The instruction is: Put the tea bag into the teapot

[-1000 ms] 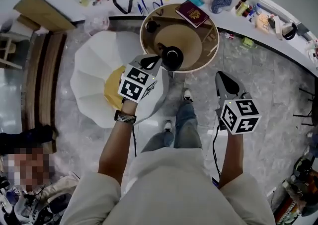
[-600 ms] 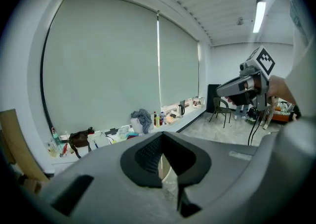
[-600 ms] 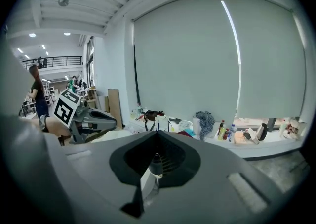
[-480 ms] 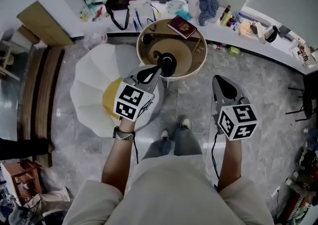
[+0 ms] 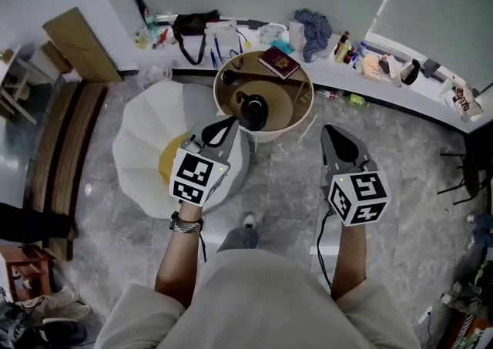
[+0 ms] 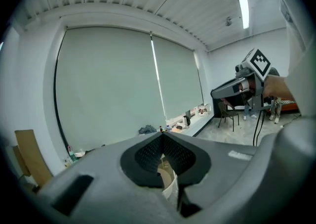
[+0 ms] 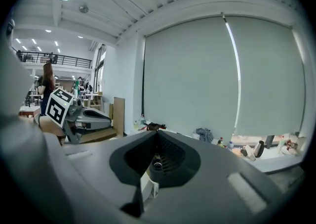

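Note:
A dark teapot (image 5: pixel 253 110) stands on a round wooden table (image 5: pixel 228 101) in the head view. My left gripper (image 5: pixel 230 122) points at it from the near left, its tip just short of the pot, jaws together. My right gripper (image 5: pixel 330 132) hangs over the floor to the right of the table, also closed. In the left gripper view the jaws (image 6: pixel 161 135) meet at the tip with nothing seen between them; the same holds in the right gripper view (image 7: pixel 157 133). No tea bag shows in any view.
A maroon book (image 5: pixel 279 62) lies at the table's far edge. A big white petal-shaped seat (image 5: pixel 146 155) with a yellow middle stands left of the table. A cluttered counter (image 5: pixel 370 66) runs along the back. A wooden bench (image 5: pixel 58 139) is at the left.
The view has pulled back from the table. My left gripper, whose tip was at the teapot, now sits slightly nearer to me. The right gripper stays over the floor.

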The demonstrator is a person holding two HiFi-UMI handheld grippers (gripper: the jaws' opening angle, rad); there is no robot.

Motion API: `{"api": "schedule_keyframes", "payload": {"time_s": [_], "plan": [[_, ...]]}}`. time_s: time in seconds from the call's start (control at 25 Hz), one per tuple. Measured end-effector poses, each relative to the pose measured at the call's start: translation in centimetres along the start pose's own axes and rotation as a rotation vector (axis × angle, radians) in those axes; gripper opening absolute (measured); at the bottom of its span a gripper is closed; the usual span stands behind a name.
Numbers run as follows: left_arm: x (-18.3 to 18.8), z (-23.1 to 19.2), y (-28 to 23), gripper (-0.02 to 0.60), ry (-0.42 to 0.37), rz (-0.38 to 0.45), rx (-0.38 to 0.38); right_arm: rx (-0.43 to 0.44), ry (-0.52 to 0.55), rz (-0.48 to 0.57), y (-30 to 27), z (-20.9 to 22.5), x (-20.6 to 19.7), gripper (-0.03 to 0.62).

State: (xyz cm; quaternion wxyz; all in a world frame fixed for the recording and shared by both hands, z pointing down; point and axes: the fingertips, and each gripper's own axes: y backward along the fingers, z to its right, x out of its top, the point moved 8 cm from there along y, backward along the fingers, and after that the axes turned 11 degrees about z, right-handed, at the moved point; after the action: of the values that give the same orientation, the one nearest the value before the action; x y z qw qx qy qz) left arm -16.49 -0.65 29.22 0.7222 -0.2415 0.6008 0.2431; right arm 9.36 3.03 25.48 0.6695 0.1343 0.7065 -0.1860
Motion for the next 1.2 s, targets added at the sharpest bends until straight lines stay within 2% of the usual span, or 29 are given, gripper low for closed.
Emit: {"api": "schedule_keyframes", "payload": {"time_s": [0.24, 0.64, 1.0, 1.2], "plan": [[3.5, 5.7, 3.8, 0.006, -0.038, 0.034, 0.059, 0.016, 0.047, 0.040, 7.2, -0.8, 1.1, 0.006], [7.3, 15.6, 8.7, 0.006, -0.046, 0.086, 0.046, 0.014, 0.018, 0.064, 17.2, -1.3, 2.2, 0.005], [10.8, 20.0, 12.3, 0.006, -0.075, 0.128, 0.042, 0.018, 0.049, 0.076, 22.6, -2.6, 3.8, 0.005], [11.3, 21.3, 13.8, 0.006, -0.075, 0.135, 0.044, 0.030, 0.053, 0.080, 24.0, -3.7, 3.9, 0.005]]}}
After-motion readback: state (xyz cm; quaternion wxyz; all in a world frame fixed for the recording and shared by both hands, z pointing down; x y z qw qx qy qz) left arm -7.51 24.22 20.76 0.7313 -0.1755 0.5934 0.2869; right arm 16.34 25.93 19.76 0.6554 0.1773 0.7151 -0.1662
